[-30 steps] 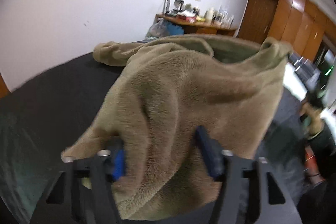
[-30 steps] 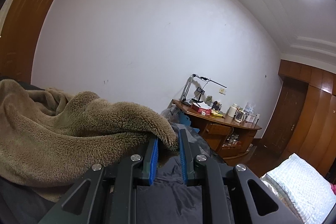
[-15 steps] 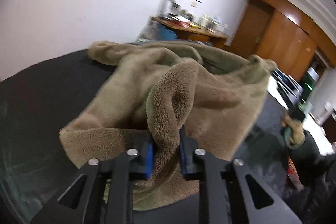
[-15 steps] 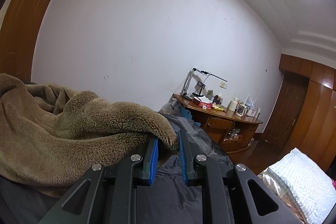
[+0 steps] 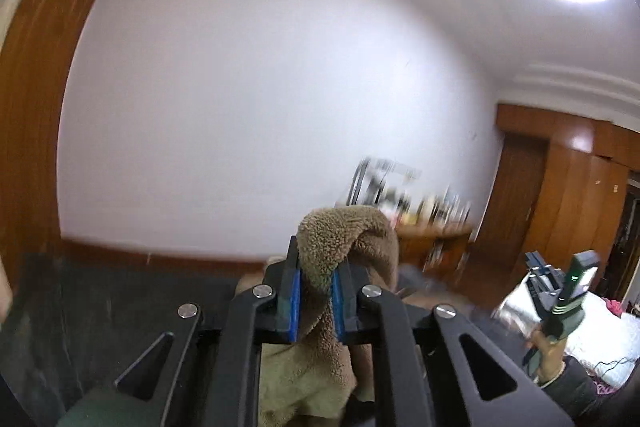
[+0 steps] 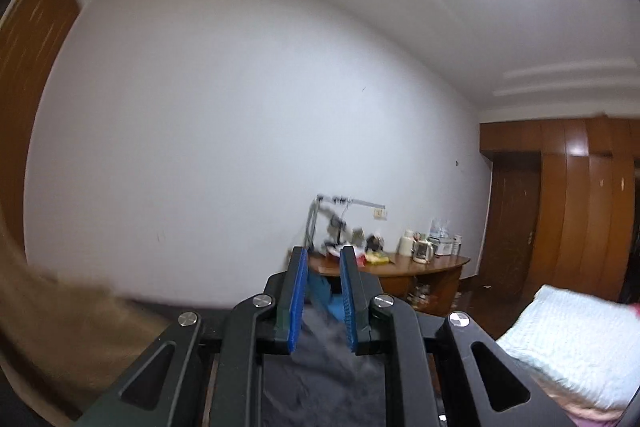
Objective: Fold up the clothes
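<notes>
Fleece, a thick tan pile garment, hangs from the left claw. The jaws have just been closing on it, and a bunched fold now sits pinched between the blue pads. A hump of pile stands above the tips and the rest drops away below the claw, above the dark surface. In the right wrist view more of the fleece shows as a blurred tan mass at the lower left. The right claw is clenched to its narrowest, and no fleece shows between its pads.

The fleece looks soft and limp, with no stiffness of its own, so it probably sags from any single hold and twists under its own weight. For its bulk it seems fairly light. The deep pile should grip well against the pads and is not fragile, so slipping is unlikely, but a thick bunch like this one may hide which layer is caught.

A neat fold probably calls for holds on a single edge at two well-spaced points, such as the shoulders or hem corners, and not on a mid-body wad. The right claw would likely need a fresh hold on the hanging edge.
</notes>
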`<action>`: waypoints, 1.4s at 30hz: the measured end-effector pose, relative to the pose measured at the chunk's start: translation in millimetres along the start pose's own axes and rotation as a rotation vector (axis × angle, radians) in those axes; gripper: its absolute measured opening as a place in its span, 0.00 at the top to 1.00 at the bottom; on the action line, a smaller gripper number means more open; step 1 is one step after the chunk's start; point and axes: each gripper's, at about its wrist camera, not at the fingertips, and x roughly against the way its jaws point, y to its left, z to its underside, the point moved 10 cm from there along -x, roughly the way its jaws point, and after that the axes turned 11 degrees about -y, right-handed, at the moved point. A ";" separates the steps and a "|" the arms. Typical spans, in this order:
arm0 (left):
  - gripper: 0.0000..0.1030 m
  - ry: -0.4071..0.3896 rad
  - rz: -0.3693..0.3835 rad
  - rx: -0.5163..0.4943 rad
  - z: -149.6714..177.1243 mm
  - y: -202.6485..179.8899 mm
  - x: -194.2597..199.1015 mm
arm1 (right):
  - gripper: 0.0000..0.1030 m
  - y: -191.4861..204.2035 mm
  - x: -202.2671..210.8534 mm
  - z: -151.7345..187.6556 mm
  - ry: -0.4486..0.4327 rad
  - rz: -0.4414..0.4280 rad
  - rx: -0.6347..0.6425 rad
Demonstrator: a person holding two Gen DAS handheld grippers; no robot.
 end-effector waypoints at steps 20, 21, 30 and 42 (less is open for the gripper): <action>0.86 0.064 -0.252 0.051 47.8 137.6 160.6 | 0.00 215.3 68.7 60.2 0.339 -0.949 -0.048; 0.86 0.068 -0.265 0.069 54.5 142.7 162.8 | 0.00 226.7 64.7 62.4 0.357 -0.976 -0.038; 0.84 0.098 -0.322 0.162 94.8 168.6 154.8 | 0.00 292.3 51.0 95.0 0.663 -1.356 -0.133; 0.84 0.122 -0.329 0.253 121.2 205.4 143.3 | 0.01 261.7 173.3 85.4 0.666 -1.680 0.093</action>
